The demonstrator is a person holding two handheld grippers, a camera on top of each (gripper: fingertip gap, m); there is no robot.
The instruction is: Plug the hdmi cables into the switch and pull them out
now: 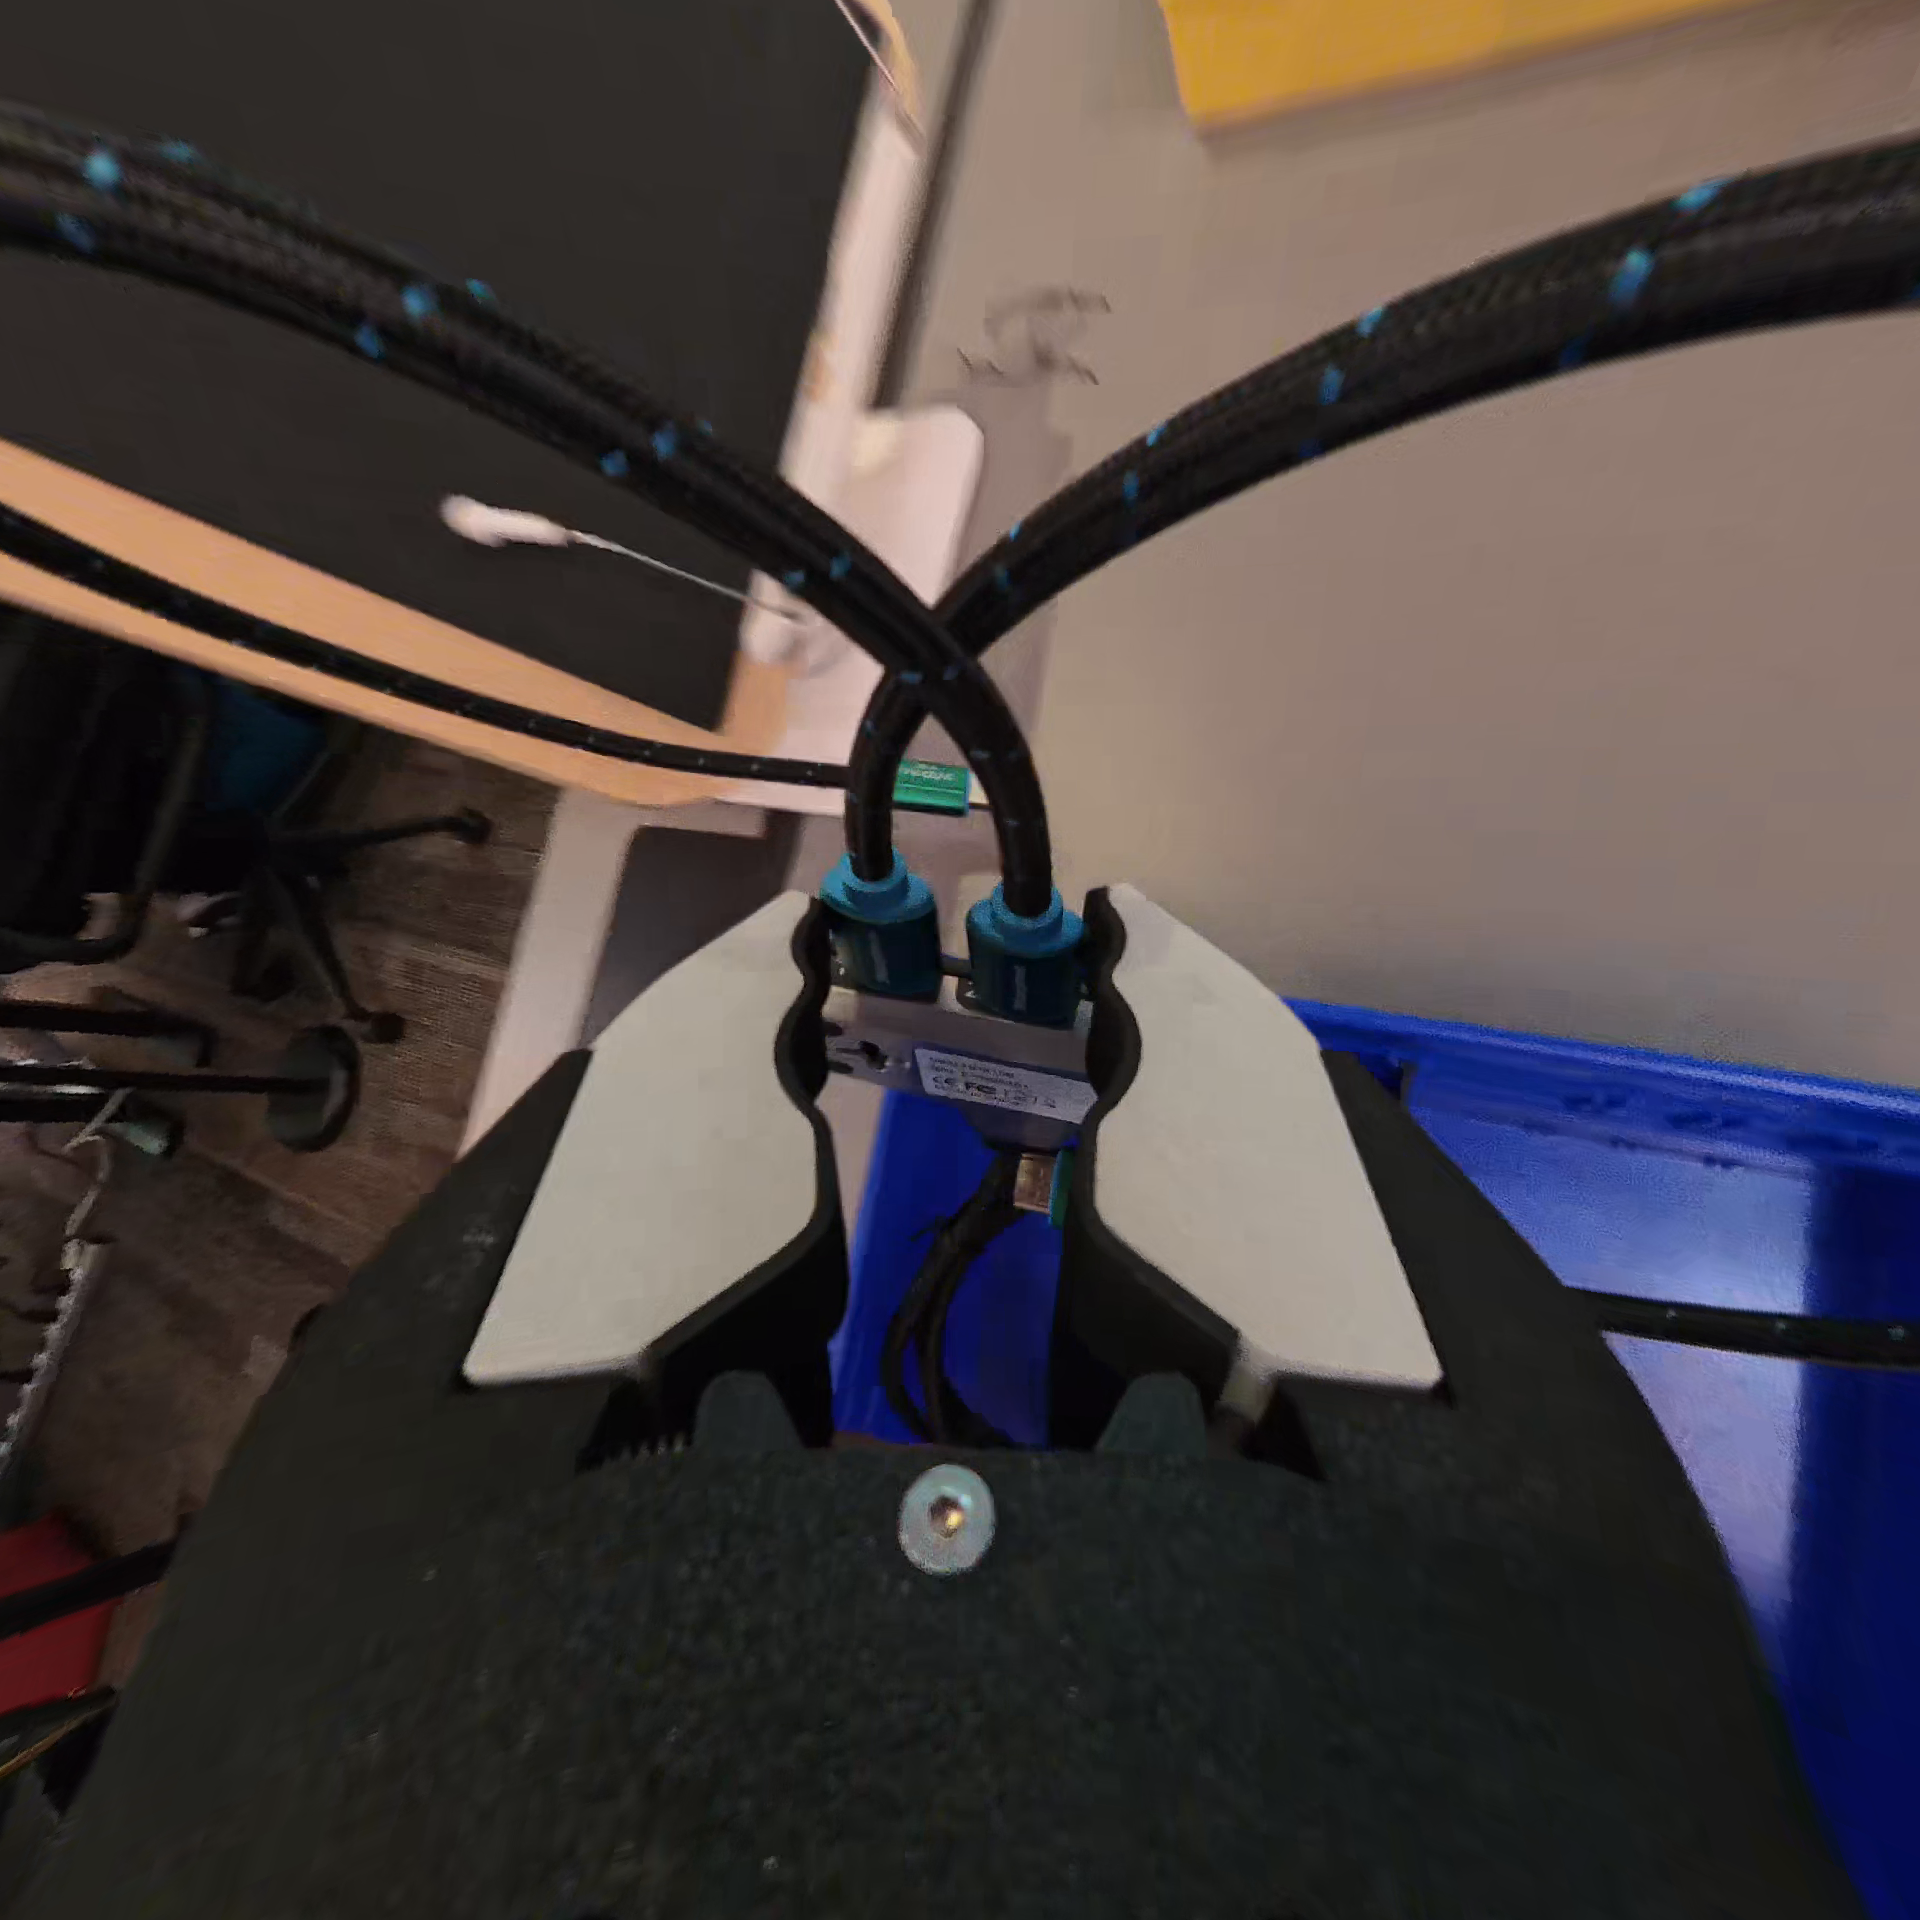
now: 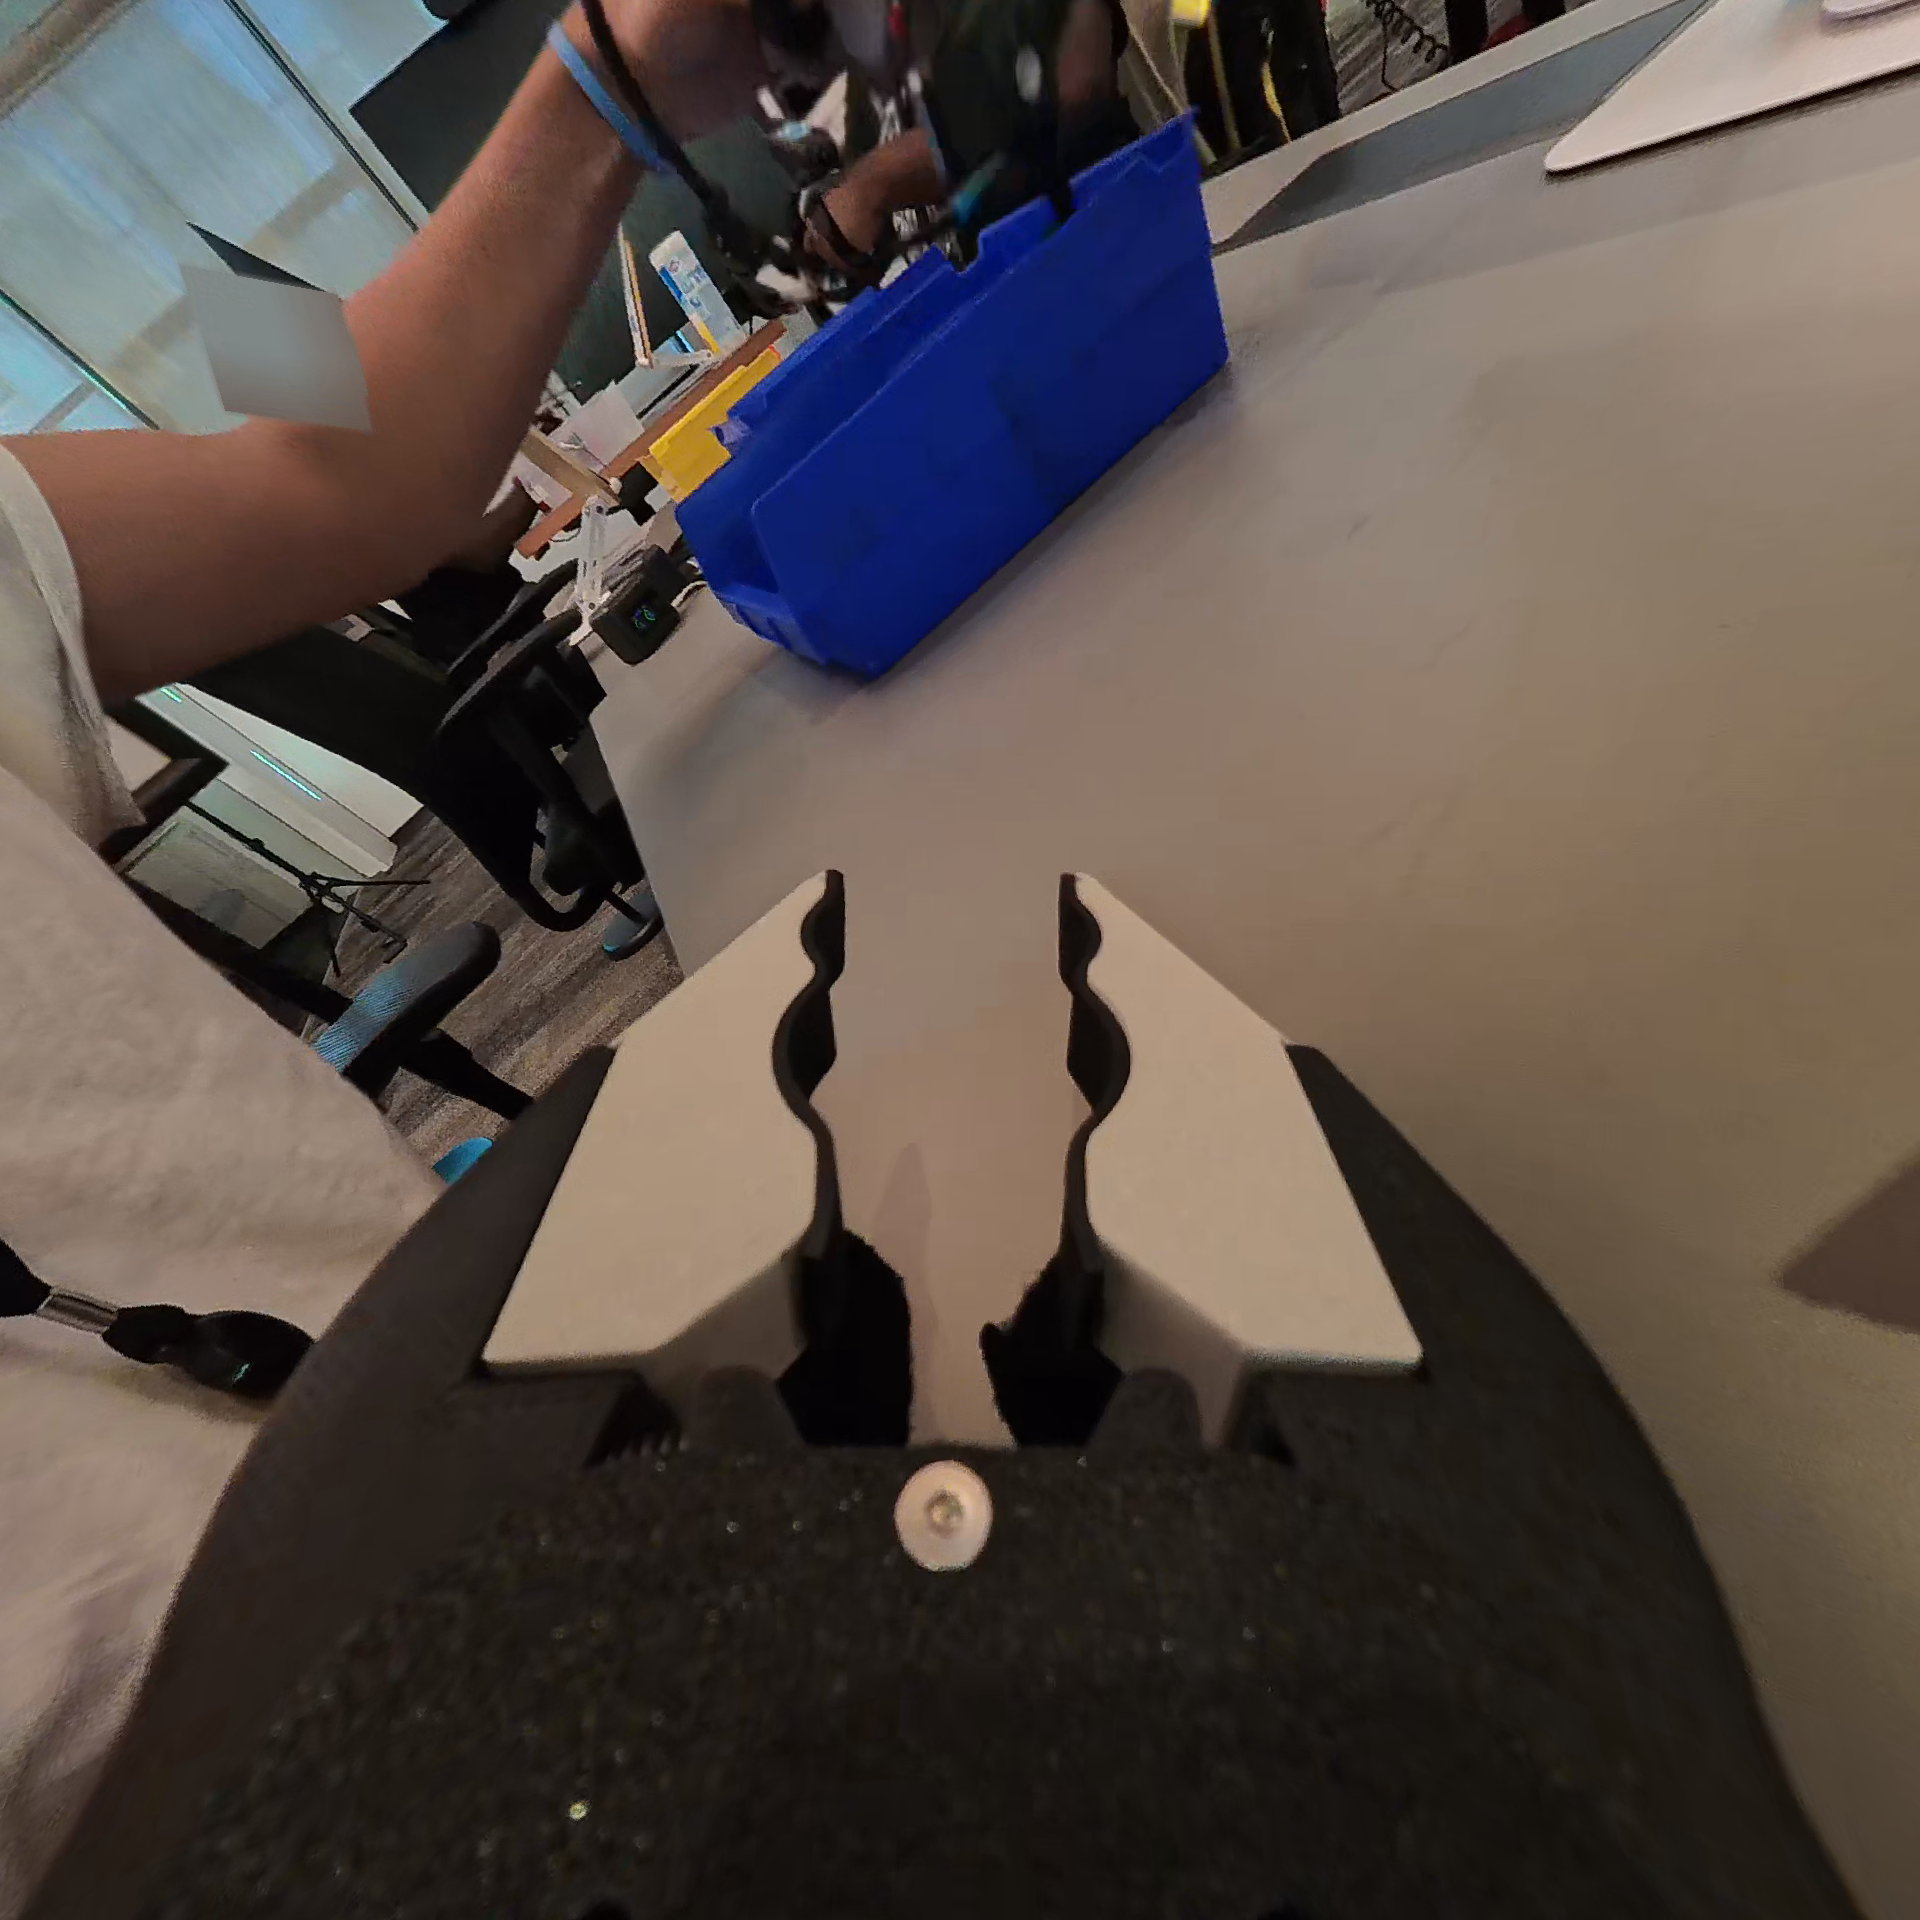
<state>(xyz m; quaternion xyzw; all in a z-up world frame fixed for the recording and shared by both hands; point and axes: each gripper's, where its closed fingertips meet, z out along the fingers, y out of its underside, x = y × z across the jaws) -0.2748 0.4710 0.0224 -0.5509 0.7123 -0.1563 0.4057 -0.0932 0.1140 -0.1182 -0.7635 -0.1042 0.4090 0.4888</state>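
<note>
In the left wrist view my left gripper [image 1: 951, 914] is shut on a small silver HDMI switch [image 1: 956, 1060], held in the air above the blue bin [image 1: 1621, 1195]. Two black braided HDMI cables with teal plugs [image 1: 883, 935] [image 1: 1018, 961] sit in the switch's far side and cross above it. A thin black lead [image 1: 935, 1309] hangs from the switch's near end. A third cable's green plug [image 1: 932, 788] hangs behind. In the right wrist view my right gripper [image 2: 951, 894] is open and empty, low over the grey table [image 2: 1455, 779].
The blue bin [image 2: 966, 447] stands on the grey table ahead of my right gripper. A person's bare arm [image 2: 343, 447] reaches over it at the left. A laptop [image 2: 1745, 83] lies at the far right. Office chairs [image 2: 520, 748] and a yellow bin [image 2: 712, 436] stand beyond the table edge. The grippers' ends are close to 45 cm from one another.
</note>
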